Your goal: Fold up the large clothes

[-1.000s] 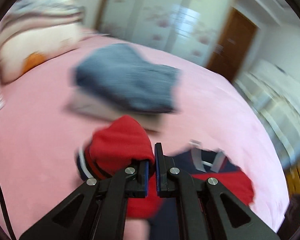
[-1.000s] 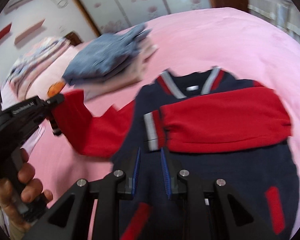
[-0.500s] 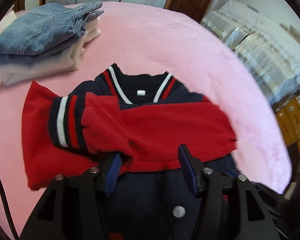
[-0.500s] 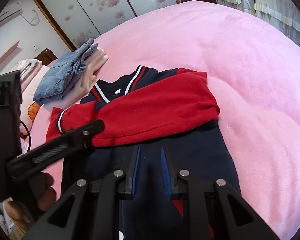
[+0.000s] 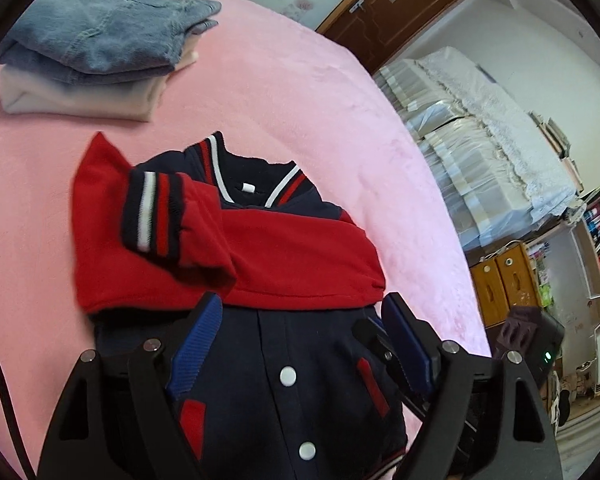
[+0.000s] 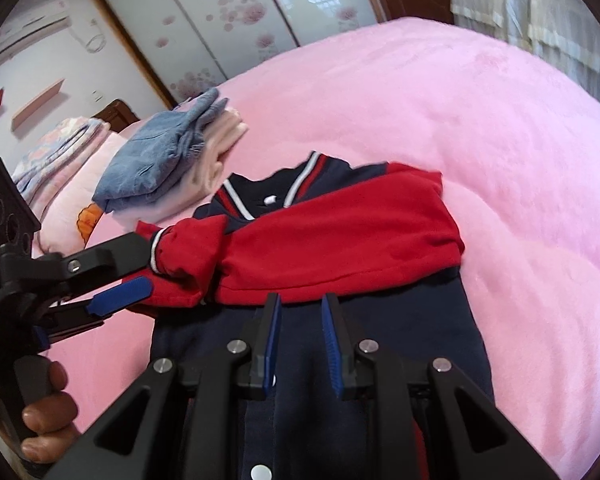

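Red sleeves lie crossed over the navy jacket (image 5: 300, 368) on the pink bed (image 5: 300, 100), beside folded clothes (image 5: 100, 40). Left gripper (image 5: 304, 332) just opened, empty; right gripper (image 6: 302, 324) narrowly apart, empty. Body folds remain.

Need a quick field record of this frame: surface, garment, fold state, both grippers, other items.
surface: pink fleece bed cover
garment: navy and red snap-button varsity jacket, lying flat, collar away from the cameras
fold state: both red sleeves crossed over the chest
left gripper: jaws just opened, nothing between them
right gripper: narrow gap, empty, over the jacket front
other: folded blue denim on cream garment
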`<state>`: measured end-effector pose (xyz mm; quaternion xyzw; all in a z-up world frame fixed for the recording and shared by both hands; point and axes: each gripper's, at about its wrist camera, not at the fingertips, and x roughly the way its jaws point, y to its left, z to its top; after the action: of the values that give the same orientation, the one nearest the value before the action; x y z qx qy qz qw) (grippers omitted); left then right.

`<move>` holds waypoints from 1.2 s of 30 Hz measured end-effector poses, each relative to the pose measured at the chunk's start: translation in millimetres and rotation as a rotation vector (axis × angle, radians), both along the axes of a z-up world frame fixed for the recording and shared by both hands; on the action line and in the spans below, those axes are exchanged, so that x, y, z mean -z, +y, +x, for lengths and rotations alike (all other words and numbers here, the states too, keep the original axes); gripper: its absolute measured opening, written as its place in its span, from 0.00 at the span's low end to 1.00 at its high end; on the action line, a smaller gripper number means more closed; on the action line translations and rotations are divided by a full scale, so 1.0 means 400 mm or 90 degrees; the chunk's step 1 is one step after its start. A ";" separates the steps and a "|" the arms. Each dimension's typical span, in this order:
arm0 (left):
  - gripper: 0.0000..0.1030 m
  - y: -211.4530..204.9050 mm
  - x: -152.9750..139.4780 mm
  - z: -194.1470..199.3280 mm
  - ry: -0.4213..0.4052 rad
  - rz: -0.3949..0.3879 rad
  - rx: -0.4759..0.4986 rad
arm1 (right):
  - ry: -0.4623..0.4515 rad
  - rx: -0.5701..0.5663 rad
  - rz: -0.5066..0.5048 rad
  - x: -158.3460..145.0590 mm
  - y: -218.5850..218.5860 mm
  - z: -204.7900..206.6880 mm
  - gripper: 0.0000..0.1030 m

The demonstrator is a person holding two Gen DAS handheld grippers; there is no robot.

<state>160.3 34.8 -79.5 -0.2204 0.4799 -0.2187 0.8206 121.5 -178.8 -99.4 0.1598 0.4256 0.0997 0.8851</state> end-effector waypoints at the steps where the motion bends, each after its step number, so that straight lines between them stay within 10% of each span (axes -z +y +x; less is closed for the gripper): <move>1: 0.78 0.014 -0.002 -0.012 -0.004 0.002 -0.007 | -0.008 -0.015 -0.006 -0.005 0.014 0.003 0.20; 13: 0.78 0.219 0.038 -0.072 0.019 0.099 -0.168 | -0.132 -0.252 -0.132 -0.071 0.315 0.060 0.20; 20: 0.78 0.310 0.079 -0.086 0.041 0.084 -0.209 | -0.174 -0.346 -0.339 -0.018 0.420 0.078 0.25; 25: 0.78 0.343 0.112 -0.089 0.060 0.068 -0.224 | -0.248 -0.384 -0.493 0.001 0.453 0.028 0.53; 36: 0.78 0.403 0.146 -0.085 0.081 0.052 -0.259 | -0.312 -0.401 -0.711 0.080 0.548 0.027 0.52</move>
<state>126.2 196.1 -138.0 -0.2929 0.4850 -0.0143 0.8239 132.4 40.3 -131.5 -0.4790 0.2267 0.1510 0.8345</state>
